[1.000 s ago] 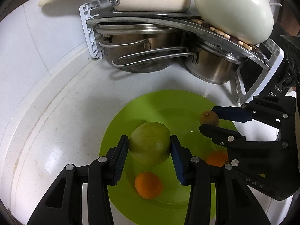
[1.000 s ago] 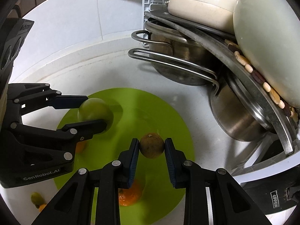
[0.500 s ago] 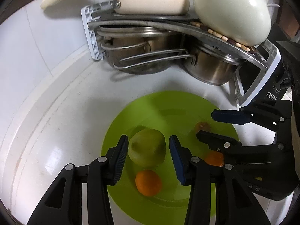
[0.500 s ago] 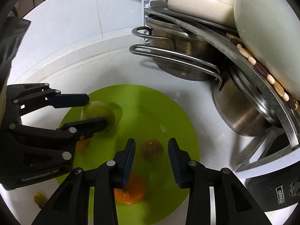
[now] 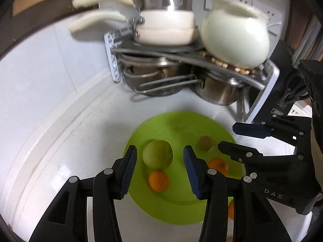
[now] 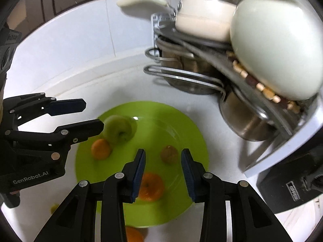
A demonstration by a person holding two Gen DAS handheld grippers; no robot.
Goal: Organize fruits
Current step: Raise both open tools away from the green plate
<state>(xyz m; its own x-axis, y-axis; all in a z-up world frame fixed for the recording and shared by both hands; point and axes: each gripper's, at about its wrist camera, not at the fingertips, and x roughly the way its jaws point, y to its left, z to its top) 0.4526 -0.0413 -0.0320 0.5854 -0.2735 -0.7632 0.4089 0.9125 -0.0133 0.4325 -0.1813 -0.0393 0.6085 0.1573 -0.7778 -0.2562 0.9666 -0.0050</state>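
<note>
A lime green plate (image 5: 177, 125) (image 6: 161, 117) lies on the white counter. On it rest a green apple (image 5: 157, 154) (image 6: 118, 129), a small brown fruit (image 5: 205, 143) (image 6: 169, 154) and two oranges (image 5: 158, 180) (image 5: 219, 165). My left gripper (image 5: 159, 149) hovers above the apple. Its jaws are opening and the pads stand clear of the fruit. My right gripper (image 6: 163, 153) hangs above the brown fruit, open, with gaps on both sides. Each gripper also shows from the side: the right gripper (image 5: 228, 139) and the left gripper (image 6: 92, 115).
A rack of steel pots (image 5: 218, 92) with a cream pan (image 5: 165, 30) and a cream kettle (image 5: 234, 38) stands behind the plate. Another orange (image 6: 134, 234) and a small green fruit (image 6: 53, 207) lie off the plate near me. A black appliance (image 6: 292, 181) is at the right.
The right gripper opened and let go of the brown fruit, which now lies on the plate. Both grippers rose and drew back; the left jaws widened around the apple.
</note>
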